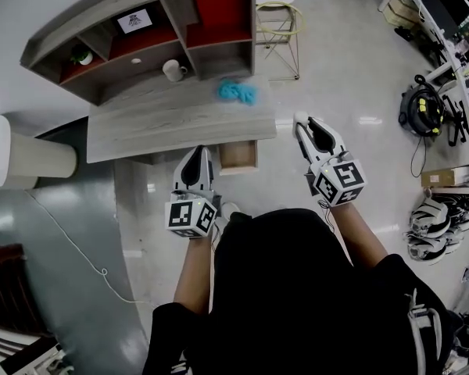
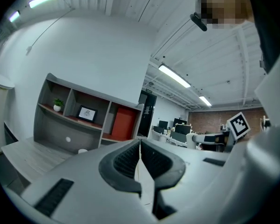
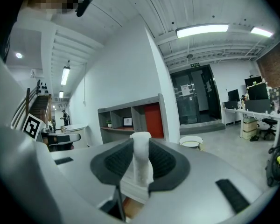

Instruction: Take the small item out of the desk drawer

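In the right gripper view, a small white cylindrical item (image 3: pixel 141 164) stands upright between the dark pads, and my right gripper (image 3: pixel 141 149) is shut on it. The head view shows that gripper (image 1: pixel 302 125) held over the floor, right of the grey desk (image 1: pixel 172 119), with the white item (image 1: pixel 300 118) at its tips. The wooden desk drawer (image 1: pixel 238 155) hangs open below the desk's front edge. My left gripper (image 1: pixel 197 156) is just left of the drawer, shut with nothing in it; its pads meet in the left gripper view (image 2: pixel 140 146).
A grey and red shelf unit (image 1: pixel 141 30) stands on the desk's far side, with a white mug (image 1: pixel 173 70) and a blue bundle (image 1: pixel 237 91) on the desktop. A wire-legged stool (image 1: pixel 277 22) stands beyond the desk. Bags and helmets (image 1: pixel 431 225) lie on the floor at right.
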`<state>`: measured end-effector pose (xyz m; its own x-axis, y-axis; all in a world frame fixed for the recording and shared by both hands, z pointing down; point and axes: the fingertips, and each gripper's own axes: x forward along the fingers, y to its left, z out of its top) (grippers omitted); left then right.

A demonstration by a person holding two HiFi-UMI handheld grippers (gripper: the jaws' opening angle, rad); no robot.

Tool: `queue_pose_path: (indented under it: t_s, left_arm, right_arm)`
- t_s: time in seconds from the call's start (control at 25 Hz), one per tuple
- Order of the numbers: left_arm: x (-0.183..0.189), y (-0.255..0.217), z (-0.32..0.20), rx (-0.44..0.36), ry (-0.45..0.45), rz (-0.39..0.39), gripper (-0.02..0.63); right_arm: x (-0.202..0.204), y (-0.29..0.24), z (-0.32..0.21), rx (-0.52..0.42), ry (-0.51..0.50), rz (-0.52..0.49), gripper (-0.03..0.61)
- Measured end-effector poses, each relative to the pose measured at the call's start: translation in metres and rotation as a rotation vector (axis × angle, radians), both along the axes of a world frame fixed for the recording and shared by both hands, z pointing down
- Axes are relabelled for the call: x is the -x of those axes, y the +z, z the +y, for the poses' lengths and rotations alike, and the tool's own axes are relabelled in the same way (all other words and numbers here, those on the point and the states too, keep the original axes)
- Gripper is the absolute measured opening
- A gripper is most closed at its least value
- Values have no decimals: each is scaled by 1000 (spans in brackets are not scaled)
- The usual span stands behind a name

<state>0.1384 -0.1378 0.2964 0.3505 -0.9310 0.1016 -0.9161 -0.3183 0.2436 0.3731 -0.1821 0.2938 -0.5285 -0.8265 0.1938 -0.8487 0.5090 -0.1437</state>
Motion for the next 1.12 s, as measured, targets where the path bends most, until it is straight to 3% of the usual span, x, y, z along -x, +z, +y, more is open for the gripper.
queue_pose_path:
  t_s: [0.64, 1.12]
  left_arm:
    - [-68, 14, 39, 25, -84, -29, 17]
    - [-97, 14, 76, 9, -120, -46, 17]
  right_arm:
    - [-81, 12, 34, -4, -44, -14, 103]
    - [-124, 18, 68, -14, -37, -8, 103]
